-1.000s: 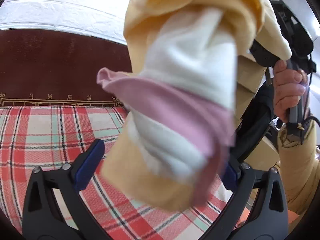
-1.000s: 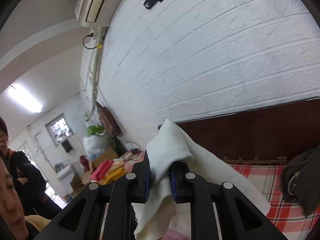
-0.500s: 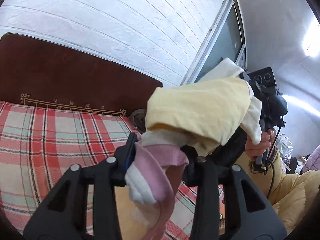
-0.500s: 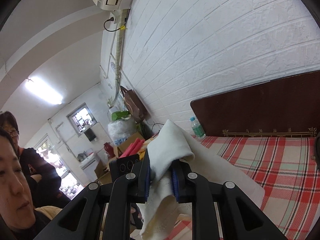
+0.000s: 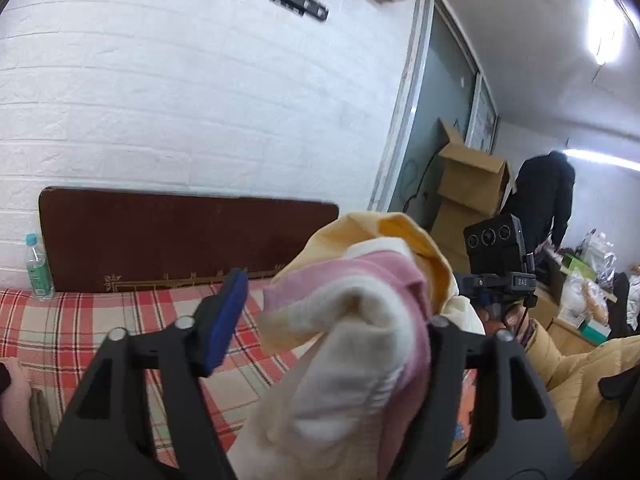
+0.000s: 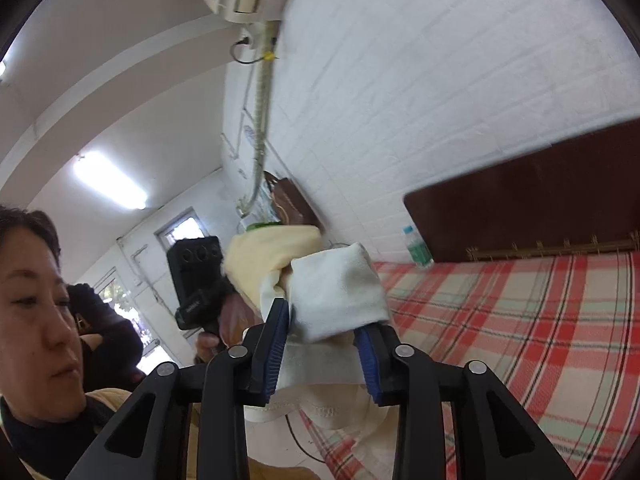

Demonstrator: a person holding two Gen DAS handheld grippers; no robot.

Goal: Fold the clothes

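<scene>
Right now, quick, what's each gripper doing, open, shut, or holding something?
Left gripper: jaws opening, pink, white and yellow bunched garment between them, left pad clear.
Right gripper: jaws opening, the garment's white cloth fold between them.

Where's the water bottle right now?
The water bottle stands at the head of the bed on the plaid sheet, against the left end of the brown headboard; the right wrist view shows it by the same corner.

Your right gripper (image 6: 324, 354) with jaws opening around a white fold of cloth (image 6: 338, 294), yellow garment (image 6: 268, 256) bunched behind it, your left gripper's camera block (image 6: 196, 276) beside that, red plaid bedcover (image 6: 520, 320), dark headboard (image 6: 532, 208), water bottle (image 6: 416, 246).
</scene>
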